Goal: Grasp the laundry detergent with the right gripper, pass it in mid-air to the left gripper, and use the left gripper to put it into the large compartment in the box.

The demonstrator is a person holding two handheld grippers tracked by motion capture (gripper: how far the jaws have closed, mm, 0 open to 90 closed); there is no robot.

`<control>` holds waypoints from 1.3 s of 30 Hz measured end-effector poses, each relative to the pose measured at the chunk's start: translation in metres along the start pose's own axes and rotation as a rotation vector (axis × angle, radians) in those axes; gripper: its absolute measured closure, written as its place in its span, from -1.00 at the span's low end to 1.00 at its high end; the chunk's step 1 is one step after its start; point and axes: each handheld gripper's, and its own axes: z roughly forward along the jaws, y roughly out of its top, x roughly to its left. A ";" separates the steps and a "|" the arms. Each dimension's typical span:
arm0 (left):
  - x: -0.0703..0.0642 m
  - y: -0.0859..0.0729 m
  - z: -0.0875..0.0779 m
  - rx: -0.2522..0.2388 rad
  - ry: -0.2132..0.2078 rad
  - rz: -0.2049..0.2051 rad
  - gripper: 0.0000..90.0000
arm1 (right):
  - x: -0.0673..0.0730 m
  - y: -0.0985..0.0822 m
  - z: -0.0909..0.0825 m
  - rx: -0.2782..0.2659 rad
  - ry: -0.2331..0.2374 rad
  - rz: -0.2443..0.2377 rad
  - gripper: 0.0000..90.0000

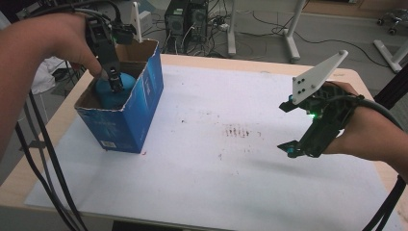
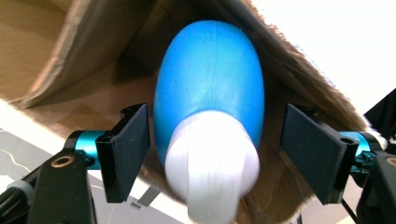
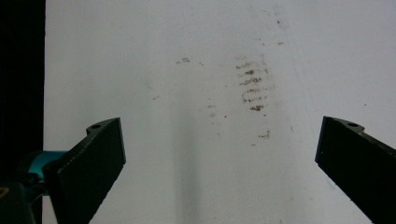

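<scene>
A blue bottle with a white cap lies inside an open-topped blue cardboard box at the table's left. My left gripper reaches down into the box from above. In the left gripper view its jaws stand apart on either side of the bottle, with a gap between each pad and the bottle, so my left gripper is open. My right gripper hovers over the white sheet at the right, jaws wide apart. Nothing lies between the jaws of my right gripper.
The white sheet covers most of the wooden table and carries brownish smudges near its middle, also seen as smudges ahead of the right jaws. Black cables hang off the left edge. Computer towers stand on the floor behind.
</scene>
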 end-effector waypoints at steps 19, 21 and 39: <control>-0.039 0.018 -0.059 -0.022 0.043 0.154 -0.65 | -0.016 0.004 -0.020 0.023 0.011 -0.008 -0.98; -0.046 0.026 -0.060 -0.018 0.039 0.189 -0.65 | -0.021 0.005 -0.024 0.032 0.022 -0.006 -0.98; -0.094 0.075 -0.037 -0.018 -0.001 0.471 -0.93 | -0.053 0.014 -0.033 0.216 0.025 -0.031 -0.98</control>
